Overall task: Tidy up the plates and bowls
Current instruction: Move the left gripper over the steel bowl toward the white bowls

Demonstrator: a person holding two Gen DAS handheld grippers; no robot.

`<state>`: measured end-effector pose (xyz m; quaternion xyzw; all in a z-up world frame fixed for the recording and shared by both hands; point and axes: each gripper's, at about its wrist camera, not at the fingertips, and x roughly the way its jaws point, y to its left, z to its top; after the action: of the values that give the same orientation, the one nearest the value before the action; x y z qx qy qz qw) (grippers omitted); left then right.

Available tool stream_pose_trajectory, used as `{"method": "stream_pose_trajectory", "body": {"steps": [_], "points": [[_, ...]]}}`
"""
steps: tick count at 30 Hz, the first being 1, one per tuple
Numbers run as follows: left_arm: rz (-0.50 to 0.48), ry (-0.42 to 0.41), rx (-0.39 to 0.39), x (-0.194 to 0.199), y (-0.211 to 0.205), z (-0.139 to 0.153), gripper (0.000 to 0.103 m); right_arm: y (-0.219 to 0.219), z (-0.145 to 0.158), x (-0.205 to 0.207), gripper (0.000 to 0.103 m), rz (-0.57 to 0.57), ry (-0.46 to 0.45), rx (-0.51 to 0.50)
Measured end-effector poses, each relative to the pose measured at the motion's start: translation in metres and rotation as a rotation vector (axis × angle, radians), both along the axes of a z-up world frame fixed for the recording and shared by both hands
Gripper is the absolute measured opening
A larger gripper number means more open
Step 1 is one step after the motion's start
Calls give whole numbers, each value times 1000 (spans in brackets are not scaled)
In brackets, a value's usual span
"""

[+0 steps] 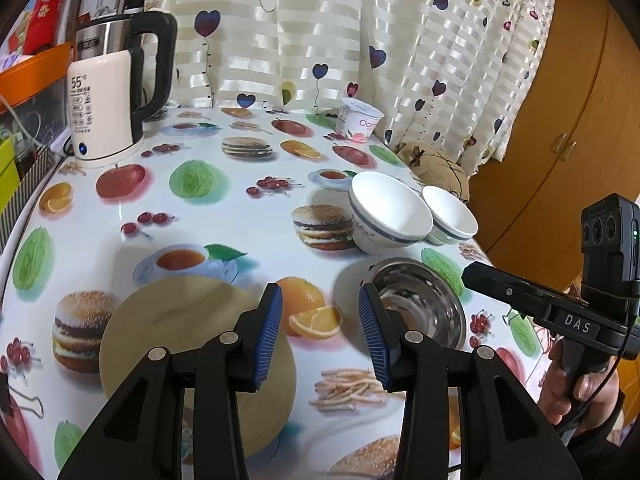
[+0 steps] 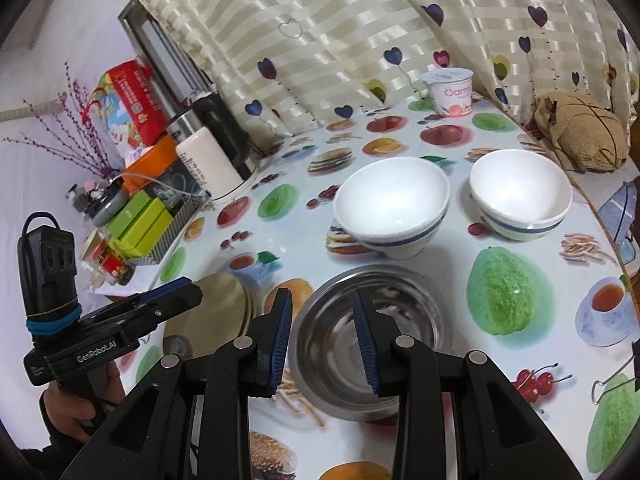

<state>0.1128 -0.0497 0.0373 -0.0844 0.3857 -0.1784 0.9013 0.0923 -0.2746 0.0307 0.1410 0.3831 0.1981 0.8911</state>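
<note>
Your tabletop (image 1: 248, 232), covered in a cloth printed with fruit and burgers, carries everything, with the heart-patterned curtain (image 1: 360, 32) hanging along its far edge. The kettle (image 1: 108, 92) stands at the far left corner, and the brown stuffed cushion (image 2: 580, 132) lies against the far right edge. Your beige plate (image 1: 176, 320) sits flat near the near edge on the left, partly under your left gripper (image 1: 320, 332), whose blue pads are spread wide with nothing between them, over the bare cloth between the plate and the steel bowl. The steel bowl (image 2: 360, 340) stands upright near the near edge, to the right of the plate and apart from it. Your right gripper (image 2: 326, 344) hangs over it with the jaws wide apart; one pad looks to be inside the rim and the other outside its left wall, but you cannot tell from either view whether they touch the metal. Behind the steel bowl, toward the right edge, the two white bowls with blue bands stand side by side: the left white bowl (image 2: 392, 208) tilts a little, and the right white bowl (image 2: 520, 196) is just beside it; in the left wrist view their rims appear to touch. The yogurt cup (image 2: 450, 90) stands upright at the far edge by the curtain.
</note>
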Motion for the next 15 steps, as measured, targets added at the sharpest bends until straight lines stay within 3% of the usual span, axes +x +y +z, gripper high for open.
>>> {"method": "stream_pose_trajectory", "body": {"steps": [15], "points": [[-50,-2,57,37,-42,7,41,-33,2,27,31,-53,16,-2]]}}
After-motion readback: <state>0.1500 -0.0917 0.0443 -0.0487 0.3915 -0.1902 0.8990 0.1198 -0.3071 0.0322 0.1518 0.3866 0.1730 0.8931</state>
